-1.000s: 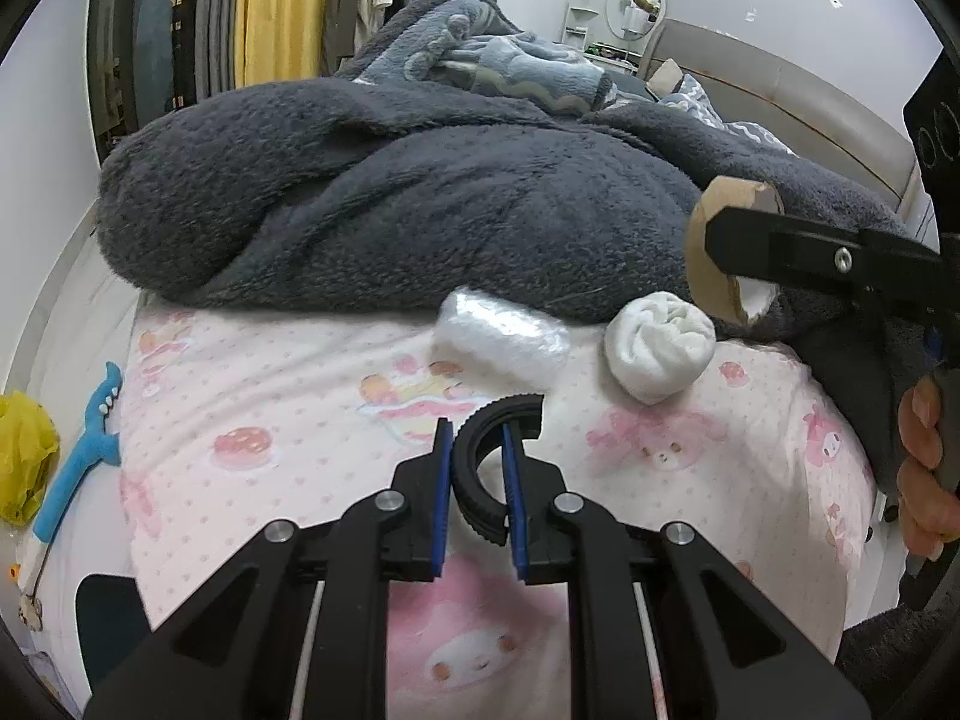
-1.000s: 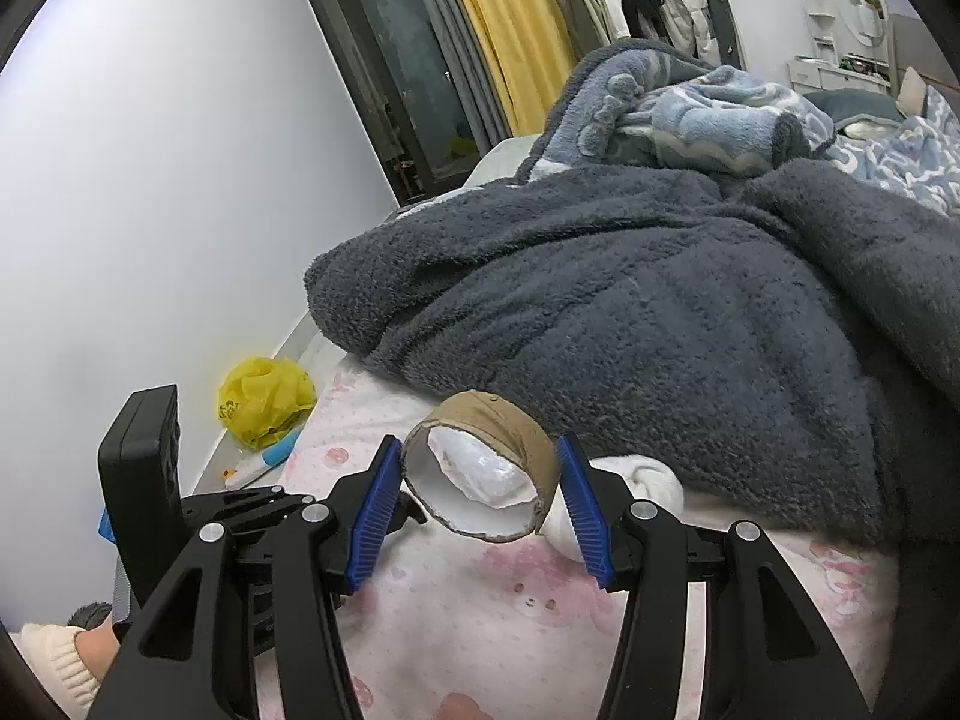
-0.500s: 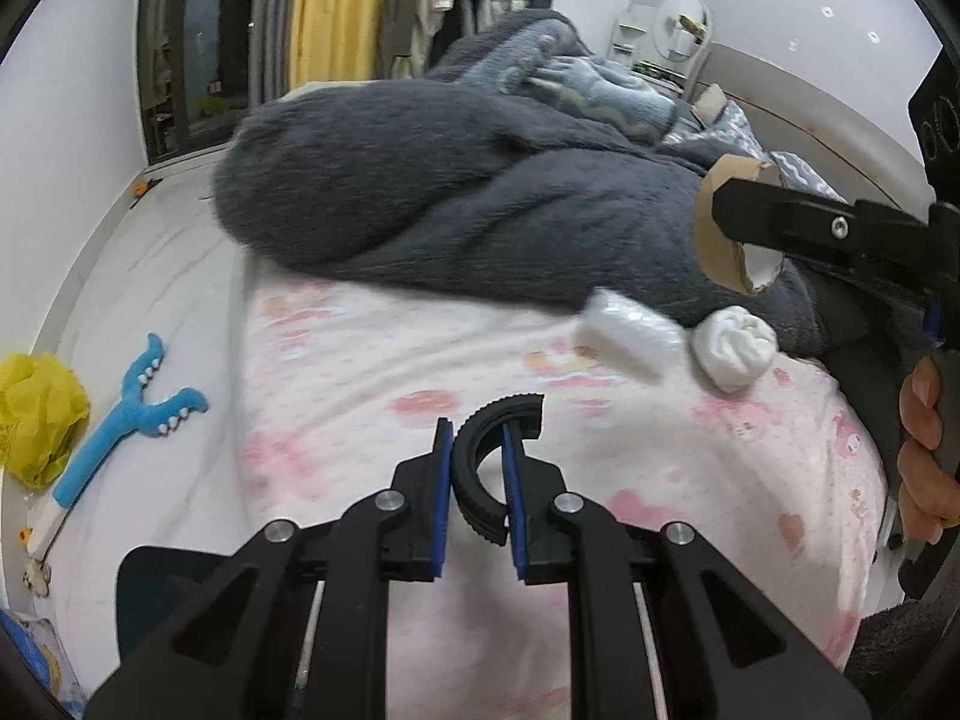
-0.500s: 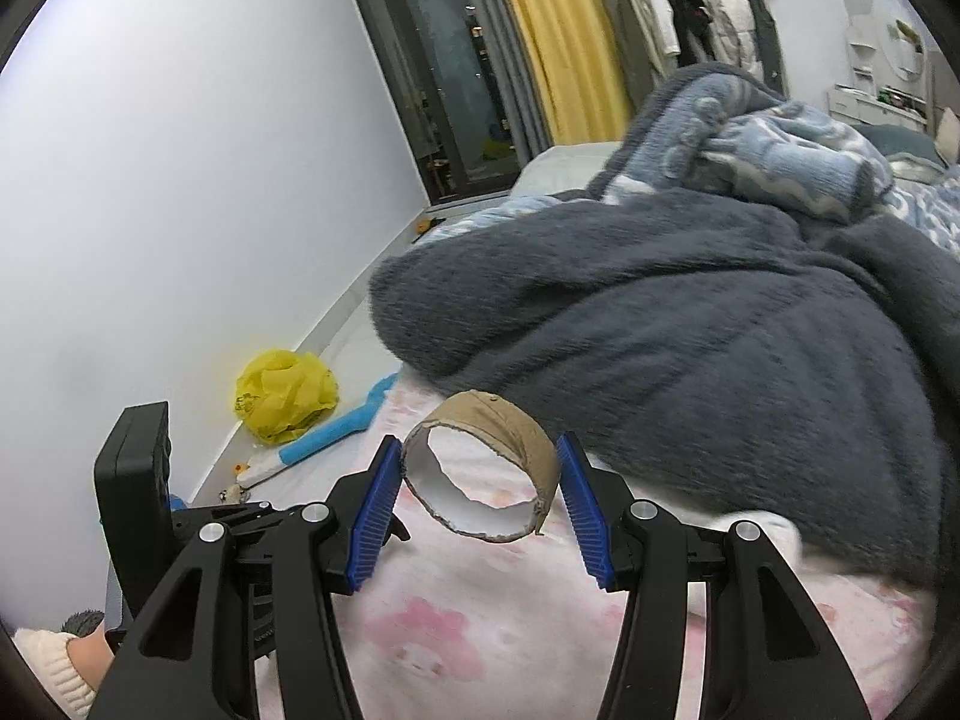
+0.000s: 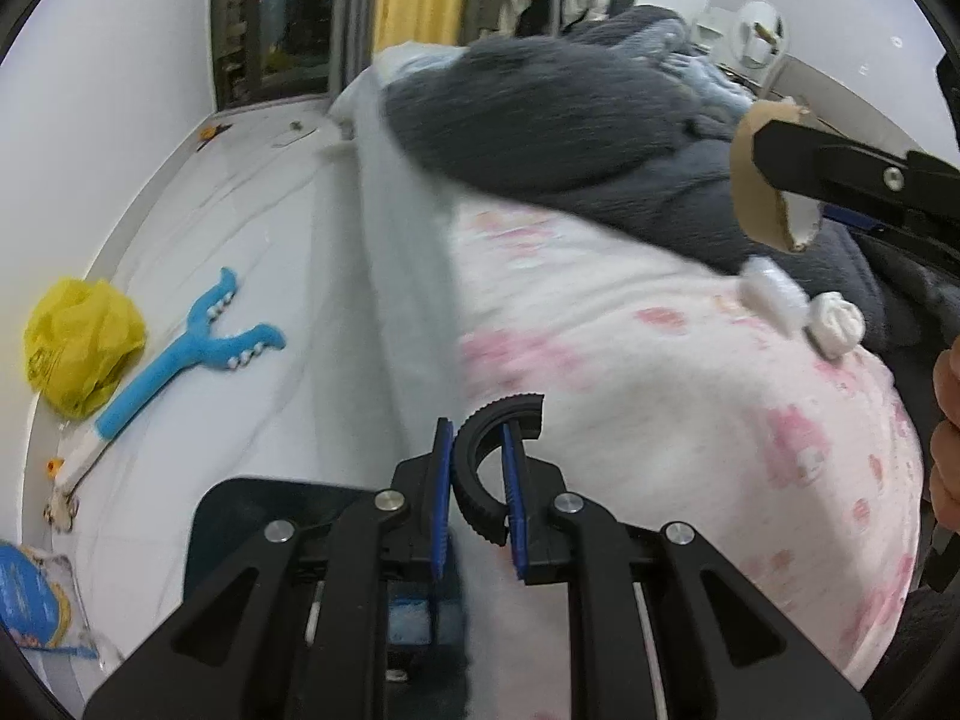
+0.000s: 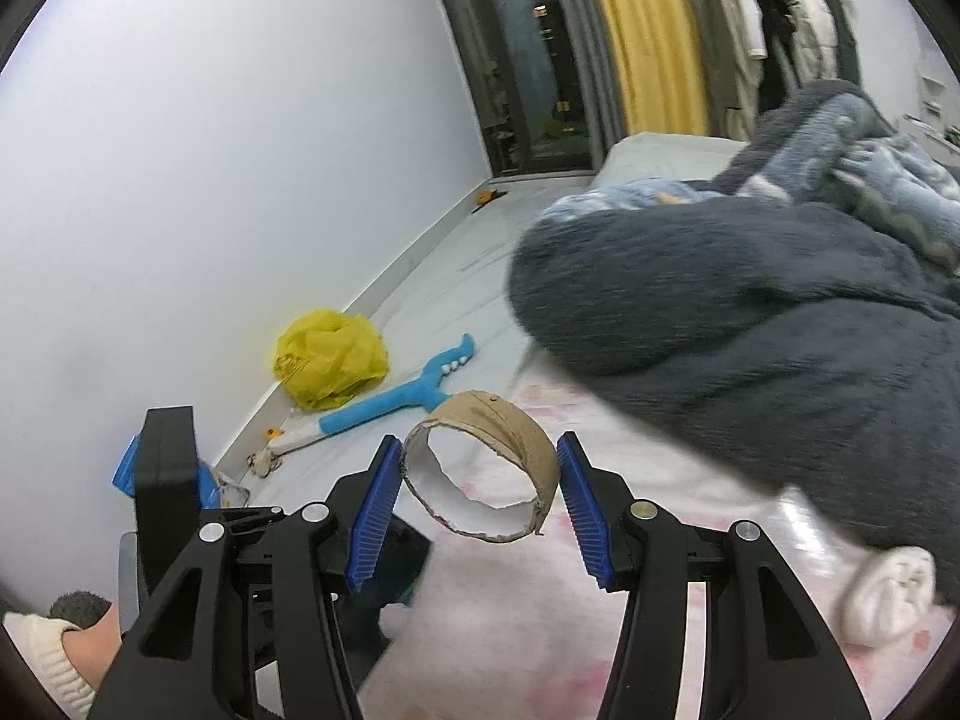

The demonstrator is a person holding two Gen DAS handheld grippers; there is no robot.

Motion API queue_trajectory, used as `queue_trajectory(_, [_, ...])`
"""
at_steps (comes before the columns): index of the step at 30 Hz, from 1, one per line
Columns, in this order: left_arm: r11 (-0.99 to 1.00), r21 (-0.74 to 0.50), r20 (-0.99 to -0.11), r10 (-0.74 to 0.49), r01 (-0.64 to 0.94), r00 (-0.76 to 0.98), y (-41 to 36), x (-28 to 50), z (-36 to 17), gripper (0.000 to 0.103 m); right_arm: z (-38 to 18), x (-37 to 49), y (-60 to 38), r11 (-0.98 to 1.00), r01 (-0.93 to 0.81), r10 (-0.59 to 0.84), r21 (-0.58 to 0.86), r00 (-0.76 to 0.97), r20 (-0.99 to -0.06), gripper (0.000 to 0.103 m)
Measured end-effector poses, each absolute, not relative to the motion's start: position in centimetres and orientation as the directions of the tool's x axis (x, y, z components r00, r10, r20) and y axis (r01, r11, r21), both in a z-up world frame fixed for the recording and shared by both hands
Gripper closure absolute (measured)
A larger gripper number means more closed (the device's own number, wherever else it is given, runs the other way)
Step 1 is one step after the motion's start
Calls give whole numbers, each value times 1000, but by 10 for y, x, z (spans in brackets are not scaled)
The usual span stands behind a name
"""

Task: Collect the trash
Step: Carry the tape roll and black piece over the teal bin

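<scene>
My left gripper (image 5: 477,441) is shut on a black ridged C-shaped plastic ring (image 5: 480,468), held over the edge of the pink-patterned bed (image 5: 690,396). My right gripper (image 6: 478,465) is shut on a brown cardboard tape core (image 6: 480,471), which also shows at the right of the left wrist view as the cardboard core (image 5: 759,180). A white crumpled wad (image 5: 837,324) and a clear plastic wrap piece (image 5: 774,294) lie on the bed by the grey blanket (image 5: 570,120). A dark bin (image 5: 252,528) stands below the left gripper, partly hidden.
On the white floor lie a yellow plastic bag (image 5: 78,348), a blue forked foam tool (image 5: 186,360) and a blue printed packet (image 5: 30,594). A window and yellow curtain (image 6: 648,36) stand at the back. A hand (image 5: 948,432) shows at the right edge.
Both grippers have swung left, away from the blanket toward the floor beside the bed. The wad and wrap drifted right in view. The dark bin has come into sight. Both grips are unchanged.
</scene>
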State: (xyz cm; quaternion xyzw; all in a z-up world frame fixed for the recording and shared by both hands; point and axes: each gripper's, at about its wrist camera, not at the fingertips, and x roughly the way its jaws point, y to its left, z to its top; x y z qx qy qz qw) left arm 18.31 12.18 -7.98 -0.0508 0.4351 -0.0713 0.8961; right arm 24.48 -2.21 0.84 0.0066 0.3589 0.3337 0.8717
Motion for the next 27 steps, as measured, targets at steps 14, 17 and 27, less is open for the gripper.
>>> queue_trajectory(14, [989, -147, -901, -121, -31, 417, 197, 169, -126, 85, -14, 231, 58, 722, -647, 608, 245, 426, -670, 49])
queue_trajectory(17, [988, -145, -921, -118, -44, 372, 205, 163, -137, 85, -23, 229, 77, 713, -656, 608, 248, 403, -685, 49])
queue_trajectory(27, [985, -160, -942, -131, -69, 310, 234, 141, -148, 54, -47, 223, 119, 699, -676, 584, 234, 350, -733, 49])
